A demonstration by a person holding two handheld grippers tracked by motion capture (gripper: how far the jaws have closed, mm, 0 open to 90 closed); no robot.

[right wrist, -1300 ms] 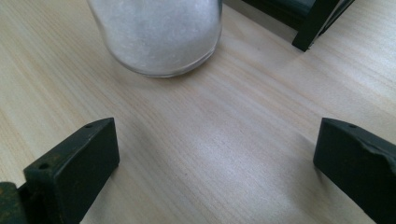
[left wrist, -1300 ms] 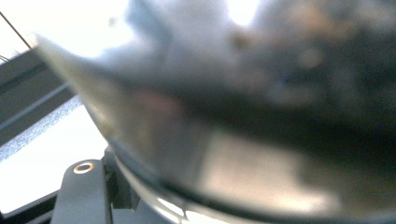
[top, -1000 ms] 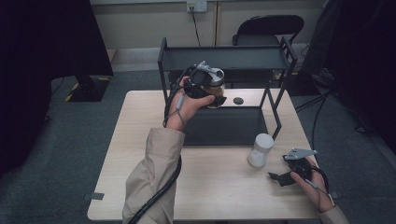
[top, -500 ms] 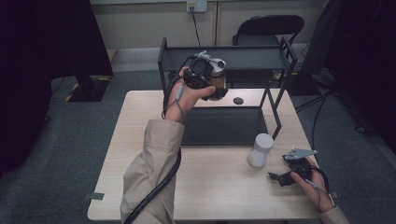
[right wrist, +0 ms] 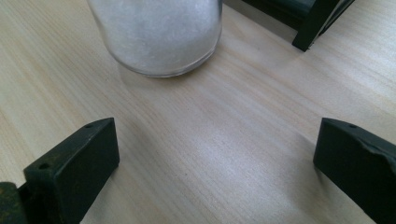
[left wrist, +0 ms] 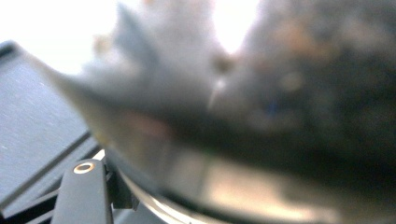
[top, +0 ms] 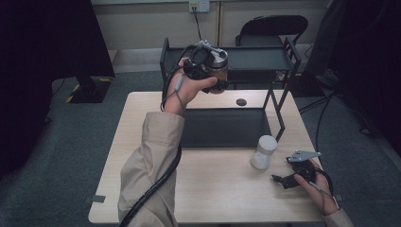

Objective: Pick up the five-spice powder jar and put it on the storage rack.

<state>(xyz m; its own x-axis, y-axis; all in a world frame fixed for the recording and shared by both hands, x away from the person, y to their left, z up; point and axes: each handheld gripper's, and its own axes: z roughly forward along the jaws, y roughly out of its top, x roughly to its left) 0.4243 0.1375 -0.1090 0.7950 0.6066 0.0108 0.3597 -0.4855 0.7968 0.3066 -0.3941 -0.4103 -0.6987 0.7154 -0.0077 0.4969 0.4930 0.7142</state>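
Left gripper [top: 218, 79]: black body, black cable trailing past a beige sleeve [top: 147, 161]. Right gripper [top: 282, 180]: black, grey three-cornered plate behind the fingers; blocky jaws with small holes.

Table [top: 222, 189] pale matt wood; rack [top: 222, 127] matt black, probably metal.

Grey carpet floor [top: 61, 142], pale wall [top: 142, 19] with socket [top: 198, 5], black chair [top: 272, 30], perhaps dark curtains [top: 42, 42]

Rack [top: 222, 127] on table [top: 208, 189]; jar [top: 263, 152] before rack.
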